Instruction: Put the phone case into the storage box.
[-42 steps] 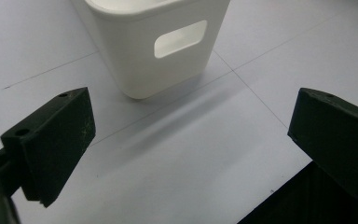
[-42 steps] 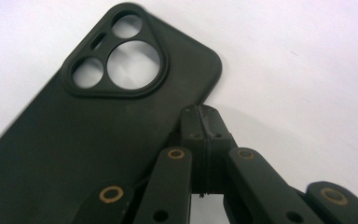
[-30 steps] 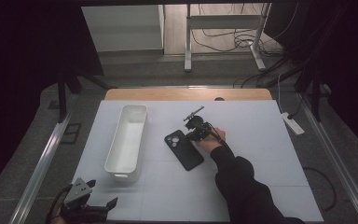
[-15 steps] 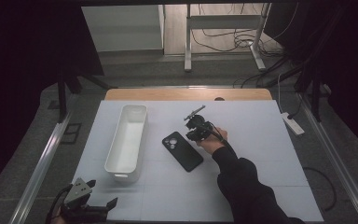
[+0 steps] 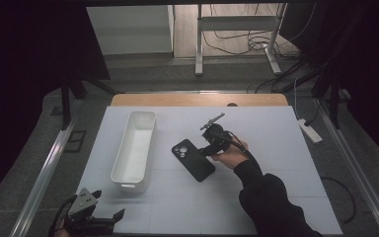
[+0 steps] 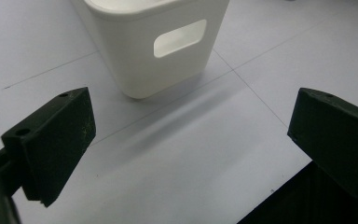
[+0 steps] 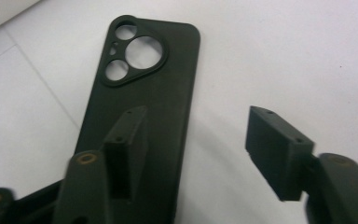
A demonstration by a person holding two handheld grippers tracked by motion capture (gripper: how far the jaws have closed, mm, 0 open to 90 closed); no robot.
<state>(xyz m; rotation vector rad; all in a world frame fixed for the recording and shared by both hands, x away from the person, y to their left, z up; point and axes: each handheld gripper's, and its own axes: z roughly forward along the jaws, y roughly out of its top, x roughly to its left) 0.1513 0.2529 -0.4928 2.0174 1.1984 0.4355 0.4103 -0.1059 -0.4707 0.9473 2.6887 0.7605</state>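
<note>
Fingers (image 7: 275, 149) of my right gripper (image 7: 196, 149) spread wide over the black phone case (image 7: 144, 116), flat on the table beside the white bin (image 5: 133, 148); nothing is gripped yet, and my left gripper (image 5: 96, 217) gapes idle.

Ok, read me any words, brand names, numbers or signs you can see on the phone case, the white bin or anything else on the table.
None can be read.
The black phone case shows a plain back with camera cutouts, no logo or lettering.
The white bin is plain, with a handle cutout.
The white table carries faint grid lines, no print.
</note>
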